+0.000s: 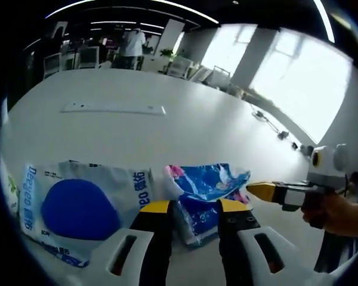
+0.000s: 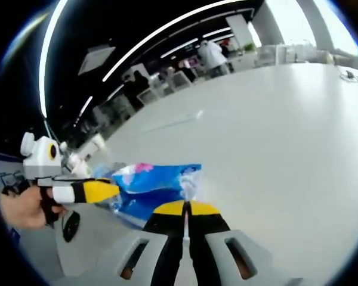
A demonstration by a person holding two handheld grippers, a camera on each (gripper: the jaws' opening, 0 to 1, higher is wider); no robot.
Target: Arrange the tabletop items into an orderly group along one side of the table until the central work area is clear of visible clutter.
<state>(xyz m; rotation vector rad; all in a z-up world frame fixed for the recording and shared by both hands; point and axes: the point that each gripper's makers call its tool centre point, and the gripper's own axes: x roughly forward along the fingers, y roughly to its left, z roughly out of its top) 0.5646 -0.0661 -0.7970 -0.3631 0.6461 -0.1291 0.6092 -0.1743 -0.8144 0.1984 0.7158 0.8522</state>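
Observation:
A crumpled blue and pink packet [image 1: 206, 186] lies on the white table [image 1: 185, 128], just beyond my left gripper [image 1: 194, 207], whose jaws stand open on either side of its near end. To its left lies a white packet with a large blue circle [image 1: 77, 208]. From the right, my right gripper [image 1: 259, 190] reaches the blue packet's edge, held by a hand [image 1: 343, 215]. In the right gripper view, my right gripper [image 2: 185, 207] is shut on the white edge of the blue packet [image 2: 155, 179]. The left gripper [image 2: 104, 190] comes in from the left, touching the packet.
A flat white strip [image 1: 113, 108] lies farther out on the table. Cables and plugs [image 1: 268, 119] run along the table's right edge. A green and white packet [image 1: 11, 190] peeks in at the far left. Chairs and a standing person [image 1: 133, 42] are beyond the far end.

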